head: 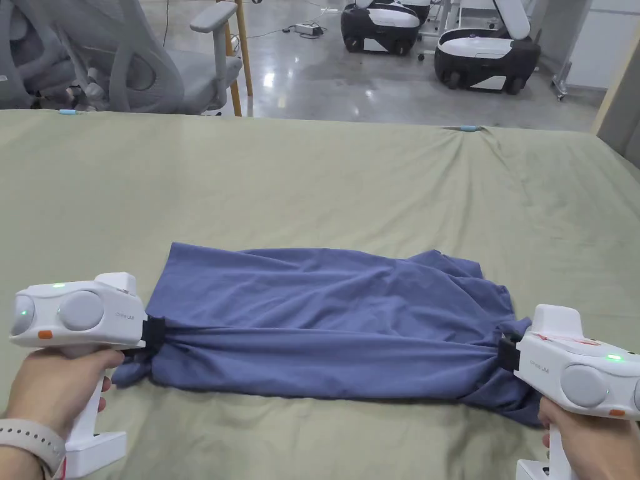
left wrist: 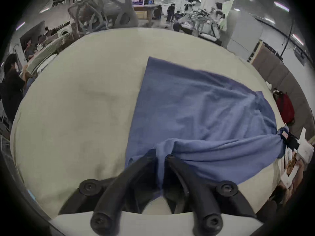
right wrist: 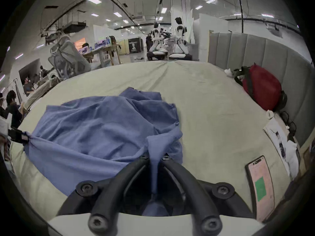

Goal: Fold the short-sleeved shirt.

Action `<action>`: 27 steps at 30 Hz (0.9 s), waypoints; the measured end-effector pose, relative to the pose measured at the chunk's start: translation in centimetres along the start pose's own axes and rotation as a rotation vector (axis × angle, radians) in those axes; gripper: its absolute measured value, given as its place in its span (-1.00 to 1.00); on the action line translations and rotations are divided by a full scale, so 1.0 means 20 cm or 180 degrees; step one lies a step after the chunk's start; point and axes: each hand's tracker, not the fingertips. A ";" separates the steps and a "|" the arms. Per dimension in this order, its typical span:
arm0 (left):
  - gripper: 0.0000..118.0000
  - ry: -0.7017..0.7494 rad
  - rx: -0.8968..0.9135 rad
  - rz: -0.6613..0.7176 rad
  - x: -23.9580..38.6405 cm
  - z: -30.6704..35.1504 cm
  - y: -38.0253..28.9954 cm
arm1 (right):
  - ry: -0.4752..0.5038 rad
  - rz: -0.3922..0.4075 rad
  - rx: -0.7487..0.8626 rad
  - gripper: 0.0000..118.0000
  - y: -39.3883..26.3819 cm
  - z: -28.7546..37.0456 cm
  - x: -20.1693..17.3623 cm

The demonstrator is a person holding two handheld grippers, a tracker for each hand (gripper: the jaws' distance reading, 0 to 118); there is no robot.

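A blue short-sleeved shirt [head: 325, 319] lies stretched sideways on the olive-green sheet [head: 312, 181], its near edge pulled taut into a ridge between my two grippers. My left gripper [head: 153, 334] is shut on the bunched left end of the shirt [left wrist: 196, 113], with cloth pinched between its black jaws. At the right end my right gripper [head: 507, 353] is shut on a gathered fold of the shirt [right wrist: 102, 129]. In the left gripper view the left gripper [left wrist: 160, 154] holds a strip of blue cloth, and the right gripper [right wrist: 155, 156] grips a narrow pleat.
A grey office chair [head: 156, 62] and two black-and-white robot bases [head: 487, 59] stand beyond the far edge. In the right gripper view a red backpack [right wrist: 260, 88], a phone [right wrist: 260, 187] and papers [right wrist: 281, 142] lie on the sheet to the right.
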 end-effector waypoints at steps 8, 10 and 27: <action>0.56 0.0037 0.1735 -0.0928 0.39 0.41 -0.34 | 0.0163 0.0808 0.0771 0.61 -0.03 0.47 -0.31; 0.06 0.0131 0.1963 -0.1094 0.46 0.46 -0.42 | 0.0253 0.0759 0.0779 -0.10 -0.07 0.52 -0.37; 0.95 0.0115 0.0855 -0.0047 -0.07 0.24 -0.36 | 0.0110 0.0343 0.0601 -1.00 -0.17 0.50 -0.13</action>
